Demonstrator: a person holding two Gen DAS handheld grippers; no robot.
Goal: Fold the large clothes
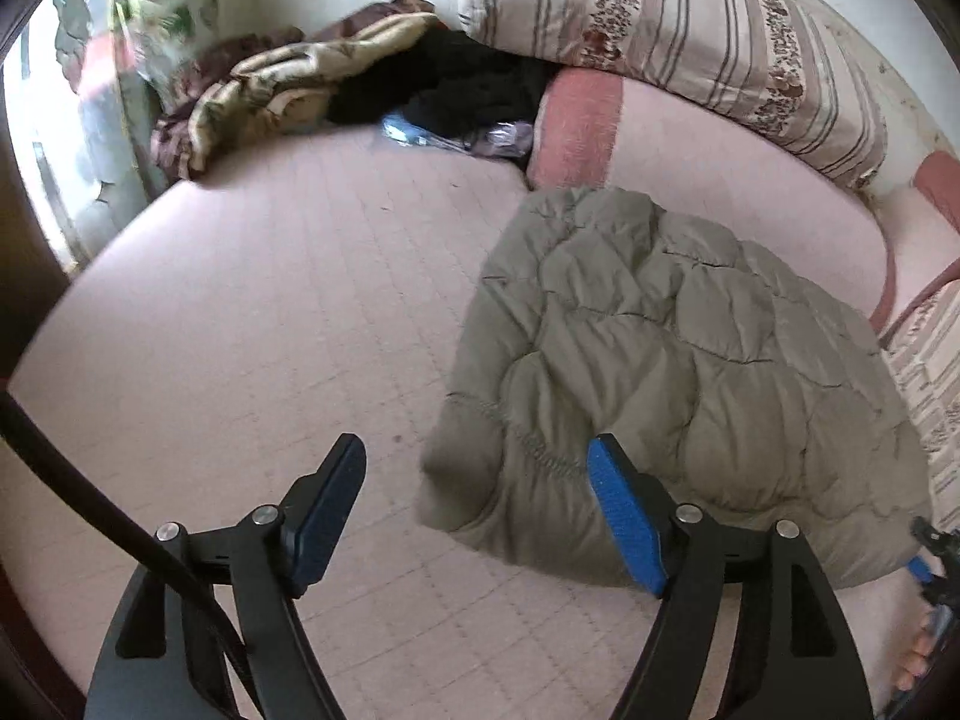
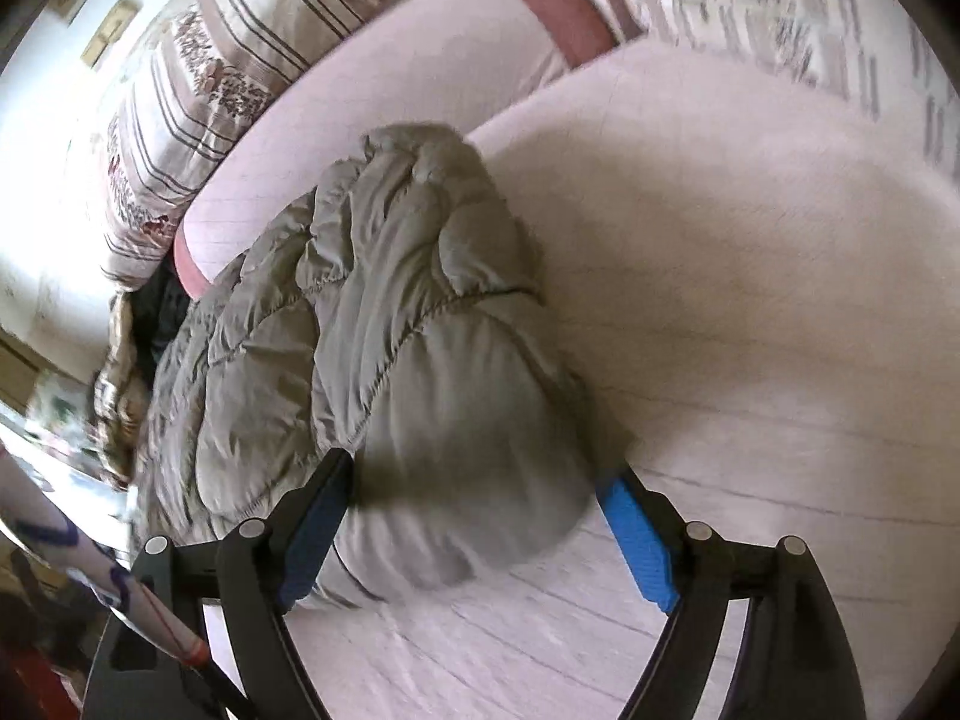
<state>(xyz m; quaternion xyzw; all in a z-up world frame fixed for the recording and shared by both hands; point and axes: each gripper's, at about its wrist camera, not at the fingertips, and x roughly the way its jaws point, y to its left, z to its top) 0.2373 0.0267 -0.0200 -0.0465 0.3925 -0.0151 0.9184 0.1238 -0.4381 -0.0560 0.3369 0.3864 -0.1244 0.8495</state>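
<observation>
An olive-green quilted puffer jacket lies bunched and folded over on a pale pink bed sheet. My left gripper is open and empty, just above the jacket's near left edge, its right finger over the fabric. In the right wrist view the same jacket fills the middle. My right gripper is open, its two fingers either side of the jacket's near rounded end, not clamped on it.
A striped floral duvet and a pink-ended pillow lie behind the jacket. A brown patterned blanket and black clothing sit at the far side. The right gripper shows at the left view's edge.
</observation>
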